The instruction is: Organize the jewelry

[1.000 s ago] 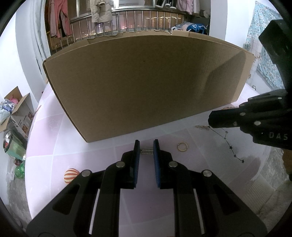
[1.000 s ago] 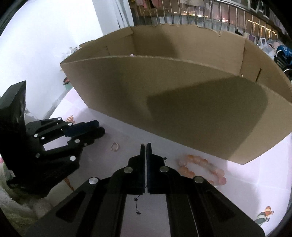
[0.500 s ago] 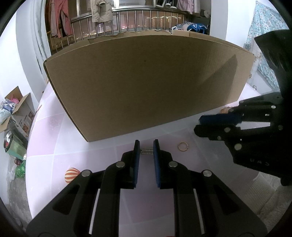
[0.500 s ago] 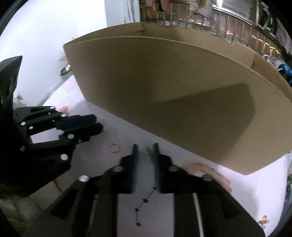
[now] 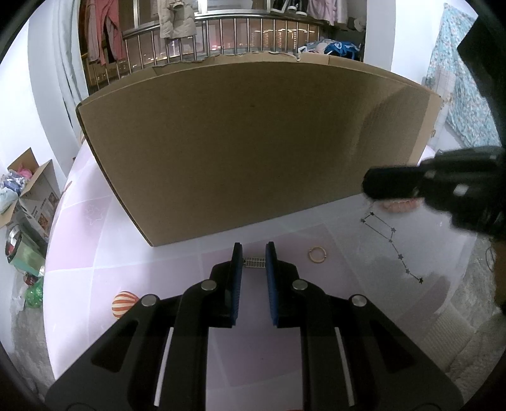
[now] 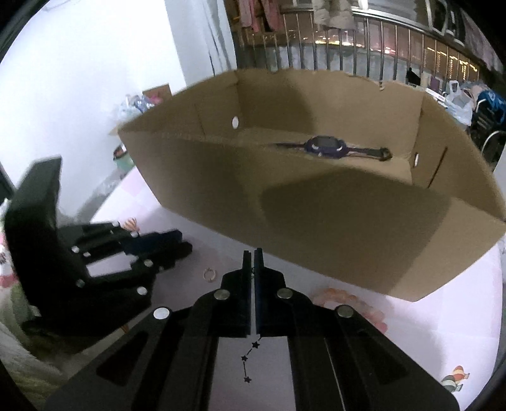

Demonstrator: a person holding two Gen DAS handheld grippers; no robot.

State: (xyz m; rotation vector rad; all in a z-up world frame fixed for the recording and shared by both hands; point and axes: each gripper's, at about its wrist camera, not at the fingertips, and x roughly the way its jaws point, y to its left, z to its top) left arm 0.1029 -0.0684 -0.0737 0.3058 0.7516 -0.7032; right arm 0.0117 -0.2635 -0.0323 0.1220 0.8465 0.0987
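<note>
A home was shown: clothes [image 5: 172, 19] were hung above a metal balcony railing [image 5: 240, 41], a floral curtain [image 5: 458, 91] was draped beside it, and opened household boxes [image 5: 30, 196] were stacked on the floor.

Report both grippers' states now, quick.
Left gripper: open, straddling a small silver piece, not clamped.
Right gripper: shut; whether it pinches anything cannot be told.

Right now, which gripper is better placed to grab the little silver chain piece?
Left: the left gripper is open with the silver chain piece between its fingers; the right gripper is shut.
</note>
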